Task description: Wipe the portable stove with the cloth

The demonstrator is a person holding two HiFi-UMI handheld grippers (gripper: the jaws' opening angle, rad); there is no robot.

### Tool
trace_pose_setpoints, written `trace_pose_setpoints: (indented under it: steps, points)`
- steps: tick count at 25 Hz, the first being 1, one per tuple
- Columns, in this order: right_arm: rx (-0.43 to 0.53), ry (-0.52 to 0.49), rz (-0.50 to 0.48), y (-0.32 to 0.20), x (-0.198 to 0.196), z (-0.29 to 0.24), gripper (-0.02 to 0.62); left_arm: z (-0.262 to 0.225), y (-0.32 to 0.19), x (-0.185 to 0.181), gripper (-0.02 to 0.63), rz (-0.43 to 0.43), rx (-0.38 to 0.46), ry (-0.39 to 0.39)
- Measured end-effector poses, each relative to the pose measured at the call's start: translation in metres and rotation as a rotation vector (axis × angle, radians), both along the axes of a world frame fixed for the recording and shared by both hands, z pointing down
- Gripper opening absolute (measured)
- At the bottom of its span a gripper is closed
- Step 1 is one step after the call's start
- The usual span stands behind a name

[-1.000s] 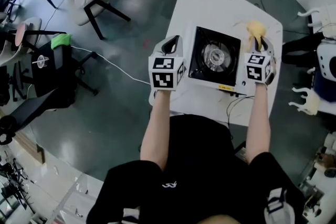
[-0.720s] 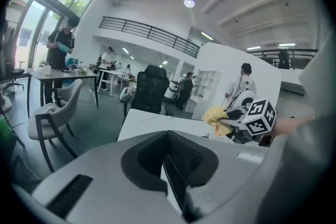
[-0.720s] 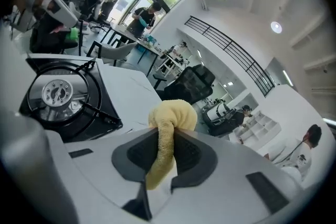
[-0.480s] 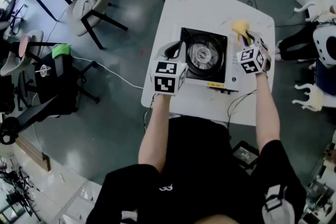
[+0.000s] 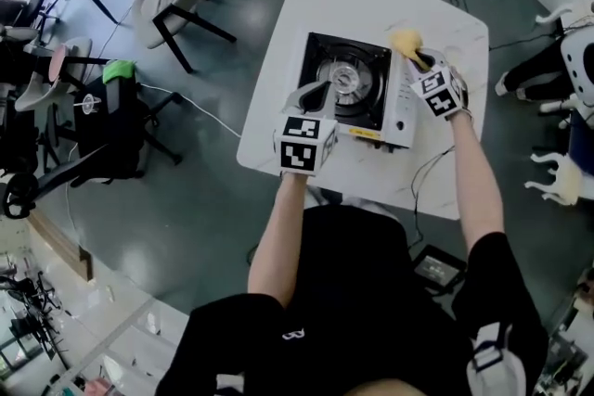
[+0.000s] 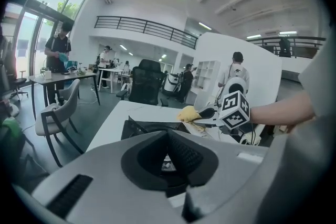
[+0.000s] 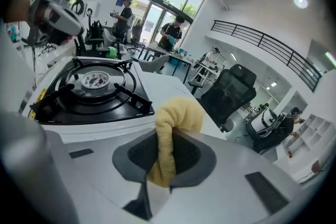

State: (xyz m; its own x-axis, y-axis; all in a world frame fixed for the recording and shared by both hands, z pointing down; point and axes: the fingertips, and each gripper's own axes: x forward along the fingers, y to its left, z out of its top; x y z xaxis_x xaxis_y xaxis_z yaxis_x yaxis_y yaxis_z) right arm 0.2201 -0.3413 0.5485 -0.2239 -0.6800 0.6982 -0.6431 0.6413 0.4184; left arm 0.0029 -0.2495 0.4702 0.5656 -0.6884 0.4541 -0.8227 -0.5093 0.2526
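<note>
We hold the yellow cloth (image 7: pixel 178 113) bunched between the jaws of the right gripper (image 7: pixel 168 139), which are clamped tight on it. Its folded top bulges above the pads and its tail hangs down between them. The cloth sits just beside the far right corner of the portable stove (image 5: pixel 351 88) on the white table (image 5: pixel 275 121); we cannot tell whether it touches. Our left gripper (image 6: pixel 168 134) has its jaws pressed together on nothing, tip near the stove's left edge. Only the head view shows both grippers flanking the stove. The right gripper view alone shows the burner (image 7: pixel 95 80) close up, and the left gripper view sees the cloth from across the stove.
</note>
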Motion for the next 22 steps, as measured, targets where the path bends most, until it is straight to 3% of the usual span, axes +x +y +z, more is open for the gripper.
trace_pose_setpoints:
  steps: [7,13,22]
  points:
    - [-0.019,-0.08,-0.086,0.033,-0.014,0.0,0.037,0.002,0.029,0.024,0.0,-0.036,-0.014,0.021]
    - [-0.047,-0.081,-0.164,0.072,-0.026,0.001,0.035,0.006,0.045,0.026,0.0,-0.105,-0.023,0.056]
    - [-0.025,-0.118,-0.203,0.124,-0.034,0.004,0.035,0.03,0.083,0.054,0.0,-0.146,-0.069,0.098]
